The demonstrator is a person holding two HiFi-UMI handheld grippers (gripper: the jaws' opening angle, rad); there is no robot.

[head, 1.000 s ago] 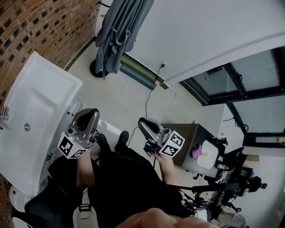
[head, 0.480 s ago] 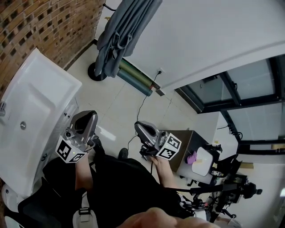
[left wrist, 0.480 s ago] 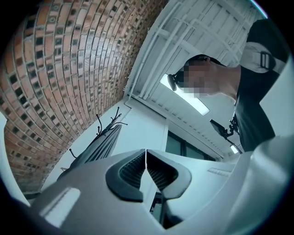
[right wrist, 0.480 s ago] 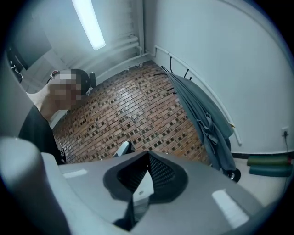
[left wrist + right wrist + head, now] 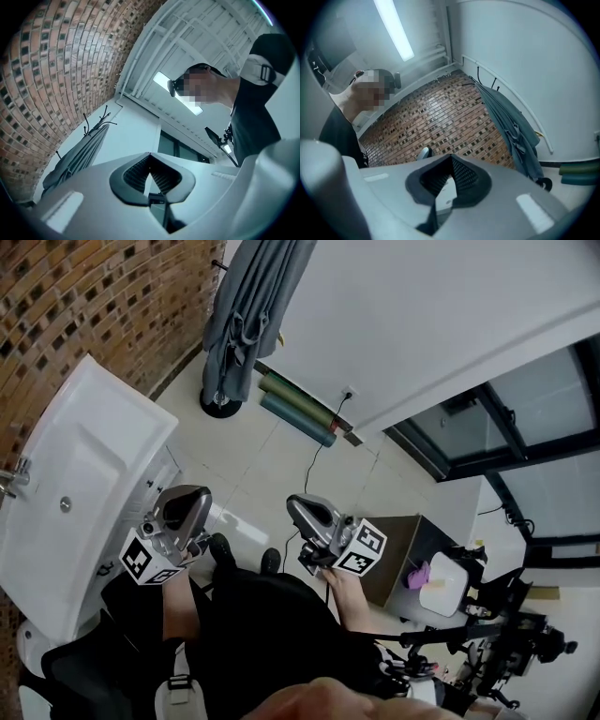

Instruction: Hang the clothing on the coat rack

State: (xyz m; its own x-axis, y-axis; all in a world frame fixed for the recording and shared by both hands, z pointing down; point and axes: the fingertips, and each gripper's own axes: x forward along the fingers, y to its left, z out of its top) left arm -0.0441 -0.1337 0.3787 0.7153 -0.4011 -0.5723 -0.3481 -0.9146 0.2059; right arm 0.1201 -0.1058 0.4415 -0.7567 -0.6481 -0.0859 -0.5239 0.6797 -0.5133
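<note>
A grey garment hangs on the black coat rack, whose round base stands on the floor in the corner by the brick wall. It also shows in the left gripper view as the draped garment and in the right gripper view as the garment. My left gripper is held near my body, well short of the rack, shut and empty. My right gripper is beside it; its jaws have just been closing and now meet with nothing between them.
A white washbasin with a tap is close on the left, against the brick wall. Two green rolls lie along the white wall. A brown cabinet and dark equipment are at the right.
Both grippers have lifted slightly and the left one has drifted a little. The head view has shifted. The garment stays on the rack.
</note>
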